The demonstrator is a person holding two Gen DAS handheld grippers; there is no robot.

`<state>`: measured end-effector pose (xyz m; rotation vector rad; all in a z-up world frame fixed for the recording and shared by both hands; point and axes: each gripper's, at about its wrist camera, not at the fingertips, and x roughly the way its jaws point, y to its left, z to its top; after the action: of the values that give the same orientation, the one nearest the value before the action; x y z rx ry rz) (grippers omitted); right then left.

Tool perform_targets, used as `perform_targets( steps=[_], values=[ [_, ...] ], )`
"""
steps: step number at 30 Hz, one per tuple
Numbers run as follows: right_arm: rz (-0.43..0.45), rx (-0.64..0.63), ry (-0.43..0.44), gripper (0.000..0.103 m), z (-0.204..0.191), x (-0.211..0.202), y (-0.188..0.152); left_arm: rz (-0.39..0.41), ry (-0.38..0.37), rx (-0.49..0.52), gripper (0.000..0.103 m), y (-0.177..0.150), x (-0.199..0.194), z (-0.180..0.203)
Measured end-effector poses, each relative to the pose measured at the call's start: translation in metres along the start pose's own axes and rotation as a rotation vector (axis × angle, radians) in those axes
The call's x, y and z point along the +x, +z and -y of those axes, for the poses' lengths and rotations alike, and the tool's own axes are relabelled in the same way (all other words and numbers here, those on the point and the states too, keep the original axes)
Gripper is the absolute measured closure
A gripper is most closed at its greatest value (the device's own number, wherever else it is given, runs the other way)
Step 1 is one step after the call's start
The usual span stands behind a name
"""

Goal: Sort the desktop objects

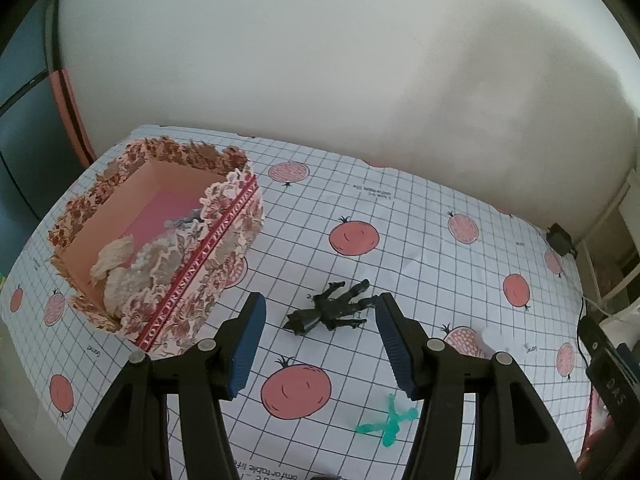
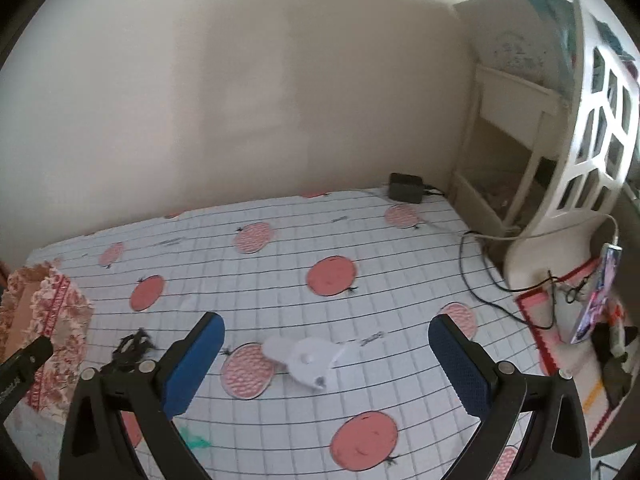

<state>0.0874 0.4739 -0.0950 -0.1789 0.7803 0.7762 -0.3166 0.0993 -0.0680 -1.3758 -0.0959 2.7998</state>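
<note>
Black figure (image 1: 330,312) lies flat, head toward the box (image 1: 160,236); left gripper (image 1: 318,344) gapes empty.

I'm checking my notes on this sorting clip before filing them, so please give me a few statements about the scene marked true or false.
1. The black figure lies on the tablecloth, outside the floral box. True.
2. The left gripper is clamped on the black figure. False: its jaws stand open, with nothing between the pads.
3. The floral box is empty. False: pale, whitish items lie inside it.
4. A white toy lies ahead of the right gripper, between the lines of its open fingers. True.
5. The green toy sits inside the box. False: it lies on the tablecloth near the left gripper's right-hand finger.
</note>
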Motion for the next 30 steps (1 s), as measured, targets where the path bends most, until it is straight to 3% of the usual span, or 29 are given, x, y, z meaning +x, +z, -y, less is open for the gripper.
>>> perform_targets(
  steps=[6,9,12,23,30],
  values=[
    [0.007,0.034,0.094,0.000,0.011,0.004,0.003,0.010,-0.030,0.014,0.045,0.000,0.003,0.009],
    [0.006,0.077,0.133,0.000,0.016,0.007,0.002,0.026,-0.030,0.031,0.033,-0.001,0.005,0.014],
    [0.005,0.143,0.162,0.000,0.027,0.014,0.001,0.043,-0.044,0.043,0.033,0.000,0.007,0.017],
    [-0.027,0.200,0.148,0.000,0.038,0.036,0.002,0.034,-0.097,0.007,0.033,0.004,0.031,0.013],
    [-0.054,0.224,0.147,0.000,0.037,0.048,-0.001,0.030,-0.090,-0.024,0.033,0.010,0.048,-0.005]
  ],
)
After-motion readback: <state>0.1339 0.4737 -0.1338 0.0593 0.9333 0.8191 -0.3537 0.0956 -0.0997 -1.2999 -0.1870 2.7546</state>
